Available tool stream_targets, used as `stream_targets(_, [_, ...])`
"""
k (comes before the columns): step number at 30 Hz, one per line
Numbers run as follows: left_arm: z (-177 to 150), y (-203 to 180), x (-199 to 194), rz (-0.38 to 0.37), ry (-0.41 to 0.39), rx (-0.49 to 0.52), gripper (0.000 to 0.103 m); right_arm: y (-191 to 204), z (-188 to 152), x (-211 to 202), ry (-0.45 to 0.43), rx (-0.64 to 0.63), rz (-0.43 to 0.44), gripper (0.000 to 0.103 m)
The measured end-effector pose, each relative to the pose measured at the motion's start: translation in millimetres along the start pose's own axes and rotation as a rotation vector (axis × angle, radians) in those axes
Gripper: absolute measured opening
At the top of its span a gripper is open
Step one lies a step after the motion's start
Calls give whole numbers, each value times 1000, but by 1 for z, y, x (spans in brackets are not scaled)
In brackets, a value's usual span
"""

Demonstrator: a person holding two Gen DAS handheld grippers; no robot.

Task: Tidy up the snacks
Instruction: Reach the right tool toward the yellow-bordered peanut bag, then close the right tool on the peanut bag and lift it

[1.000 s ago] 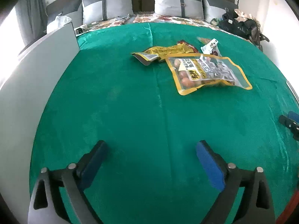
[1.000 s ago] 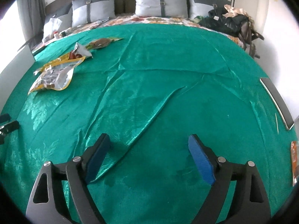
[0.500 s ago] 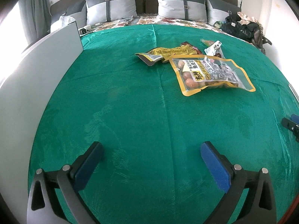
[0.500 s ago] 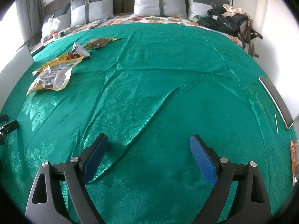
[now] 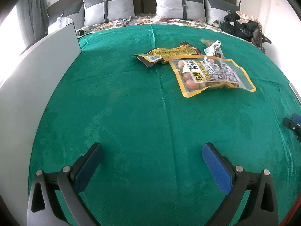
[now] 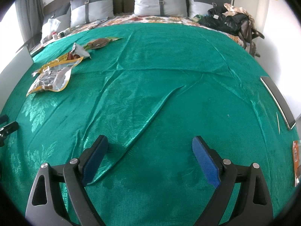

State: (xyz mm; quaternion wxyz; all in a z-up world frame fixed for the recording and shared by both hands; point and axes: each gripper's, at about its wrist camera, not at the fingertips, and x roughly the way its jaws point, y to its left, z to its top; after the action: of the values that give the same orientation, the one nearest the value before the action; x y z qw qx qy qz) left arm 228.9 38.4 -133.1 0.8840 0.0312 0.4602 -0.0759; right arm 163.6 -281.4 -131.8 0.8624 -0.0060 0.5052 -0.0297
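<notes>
A clear peanut bag with a yellow border point(image 5: 210, 73) lies on the green bedspread point(image 5: 131, 113), far ahead and right of my left gripper point(image 5: 152, 150), which is open and empty. A yellow snack pack point(image 5: 165, 53) and a small white packet point(image 5: 213, 48) lie just behind the bag. In the right wrist view the same peanut bag point(image 6: 51, 77), white packet point(image 6: 79, 51) and a brown snack pack point(image 6: 99, 43) lie far left. My right gripper point(image 6: 149, 145) is open and empty over a cloth fold.
A white board point(image 5: 37, 71) stands along the bed's left side. Grey pillows point(image 5: 175, 3) line the headboard. Dark bags and clothes point(image 6: 231, 21) sit at the far right corner. A dark flat device point(image 6: 276, 99) and an orange packet point(image 6: 295, 162) lie at the right edge.
Both grippers have drawn back and risen slightly, so the snacks look a little farther off. Both stay open. Nothing on the bed has moved.
</notes>
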Motion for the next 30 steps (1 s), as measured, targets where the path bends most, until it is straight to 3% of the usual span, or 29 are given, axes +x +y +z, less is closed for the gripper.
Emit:
stream_targets(4, [0, 0, 0, 0, 0, 0, 103, 1, 1, 2, 9, -25, 19, 95])
stream_targets(7, [0, 0, 0, -1, 0, 0, 103, 23, 27, 7, 61, -182, 110, 91])
stream_targets(9, [0, 0, 0, 0, 0, 0, 103, 57, 54, -4, 3, -357, 222, 92])
stream_targets(12, [0, 0, 0, -1, 0, 0, 103, 121, 83, -5, 19, -661, 318, 93])
stream_targets(15, [0, 0, 0, -1, 0, 0, 103, 179, 97, 17, 85, -922, 310, 93])
stream_targets(18, [0, 0, 0, -1, 0, 0, 103, 216, 104, 47, 153, -1074, 256, 93])
stream_targets(21, [0, 0, 0, -2, 0, 0, 103, 235, 115, 67, 178, -1067, 250, 93])
stream_targets(26, [0, 0, 0, -3, 0, -1, 103, 233, 132, 87, 299, -828, 330, 92])
stream_targets(28, [0, 0, 0, -3, 0, 0, 103, 220, 131, 87, 348, -684, 360, 84])
stream_targets(30, [0, 0, 0, -3, 0, 0, 103, 204, 123, 77, 339, -580, 376, 74])
